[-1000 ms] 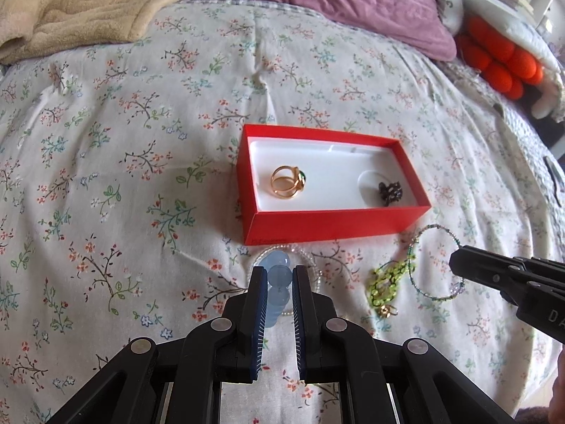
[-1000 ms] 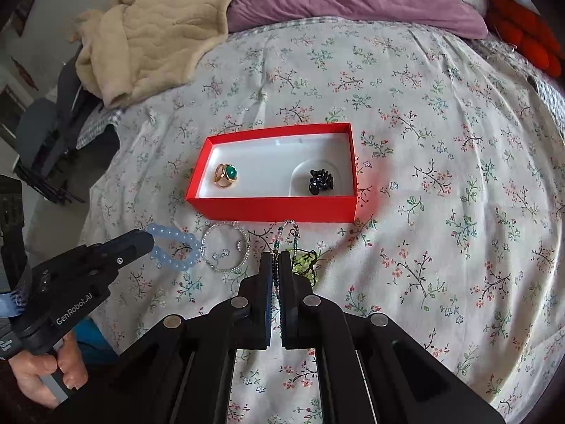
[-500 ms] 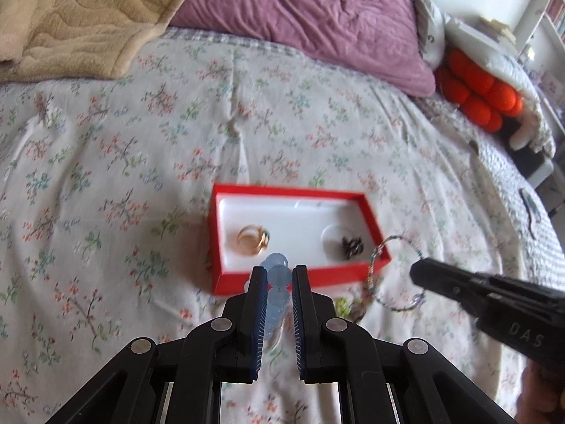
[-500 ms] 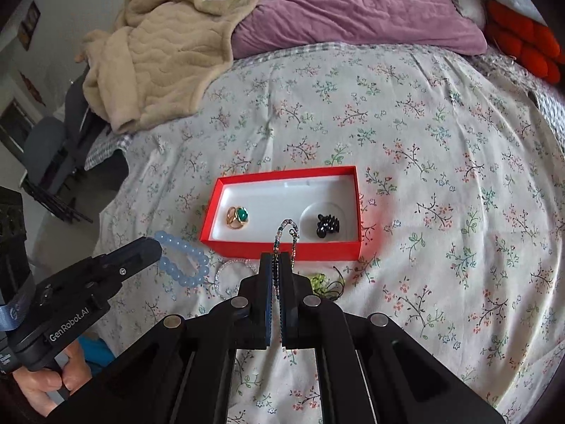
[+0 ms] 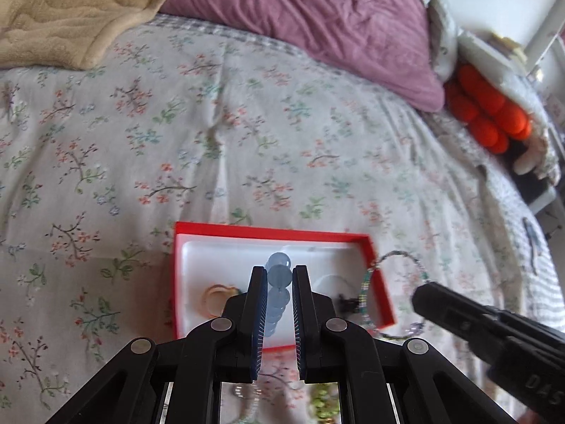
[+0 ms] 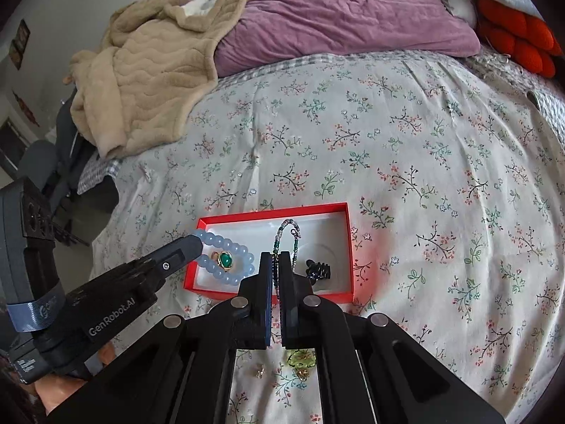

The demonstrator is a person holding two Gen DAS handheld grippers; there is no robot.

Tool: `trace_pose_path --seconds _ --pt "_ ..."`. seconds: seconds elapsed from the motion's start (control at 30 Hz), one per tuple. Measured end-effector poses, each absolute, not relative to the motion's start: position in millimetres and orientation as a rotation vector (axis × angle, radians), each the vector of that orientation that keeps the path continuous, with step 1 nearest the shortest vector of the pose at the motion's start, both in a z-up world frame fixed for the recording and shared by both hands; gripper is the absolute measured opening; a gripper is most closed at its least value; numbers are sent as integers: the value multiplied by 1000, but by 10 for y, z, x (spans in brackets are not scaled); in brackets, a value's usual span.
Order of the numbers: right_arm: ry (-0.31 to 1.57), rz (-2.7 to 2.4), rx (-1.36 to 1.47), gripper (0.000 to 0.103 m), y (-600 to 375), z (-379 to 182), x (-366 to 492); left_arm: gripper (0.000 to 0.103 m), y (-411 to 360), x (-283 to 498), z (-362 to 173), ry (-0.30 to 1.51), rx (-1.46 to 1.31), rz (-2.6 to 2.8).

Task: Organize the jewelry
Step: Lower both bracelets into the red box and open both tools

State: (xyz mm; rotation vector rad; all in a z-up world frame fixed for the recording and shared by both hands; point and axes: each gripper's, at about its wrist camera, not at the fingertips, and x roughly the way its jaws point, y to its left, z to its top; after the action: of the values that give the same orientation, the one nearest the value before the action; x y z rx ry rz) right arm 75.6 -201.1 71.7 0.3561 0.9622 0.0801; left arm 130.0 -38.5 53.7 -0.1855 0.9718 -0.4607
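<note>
A red box (image 5: 268,234) (image 6: 272,294) with a white lining lies on the floral bedspread. It holds a gold ring with a green stone (image 6: 223,259) and a black piece (image 6: 317,269). My left gripper (image 5: 277,277) (image 6: 197,243) is shut on a pale blue bead bracelet (image 5: 277,275) (image 6: 229,261), which hangs over the box's left part around the ring. My right gripper (image 6: 277,265) (image 5: 420,295) is shut on a thin green-and-silver beaded bracelet (image 6: 287,236) (image 5: 367,293), held over the box's right part.
A lime-green beaded piece (image 6: 300,358) and a clear beaded bracelet (image 5: 247,394) lie on the bedspread in front of the box. A beige blanket (image 6: 148,81), a purple pillow (image 6: 346,14) and an orange plush (image 6: 519,39) are at the far side.
Both grippers lifted their bracelets off the bedspread and carried them forward over the red box. The blue bracelet now hangs above the ring.
</note>
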Motion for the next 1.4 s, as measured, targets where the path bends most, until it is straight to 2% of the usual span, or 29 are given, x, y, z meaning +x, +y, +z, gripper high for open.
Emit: trace_pose_path --seconds 0.43,0.5,0.57,0.87,1.1,1.23,1.27,1.33,1.37,1.4 --pt "1017 128 357 3 -1865 460 978 10 -250 1375 367 982 -77 -345" --pt "1029 123 359 3 -1874 415 992 16 -262 1350 395 976 -70 -351" --pt "1032 122 359 3 -1891 396 1012 29 -270 1313 437 961 -60 -352" --pt "1027 134 357 3 -1898 334 1068 44 -148 1176 497 952 -22 -310" --pt "1058 38 340 3 -2121 181 1093 52 -70 1098 415 975 9 -282" --pt "1063 0 355 5 -2235 168 1053 64 -44 1063 404 981 31 -285" --pt "1062 -3 356 7 -2252 181 1040 69 -38 1055 407 982 36 -285" --pt "1059 1 354 25 -2263 215 1008 74 -20 1033 404 985 48 -284" --pt "1057 5 353 41 -2264 237 984 77 -11 1023 400 989 52 -284" --pt "1052 9 354 52 -2267 261 955 78 -5 1017 393 994 56 -285"
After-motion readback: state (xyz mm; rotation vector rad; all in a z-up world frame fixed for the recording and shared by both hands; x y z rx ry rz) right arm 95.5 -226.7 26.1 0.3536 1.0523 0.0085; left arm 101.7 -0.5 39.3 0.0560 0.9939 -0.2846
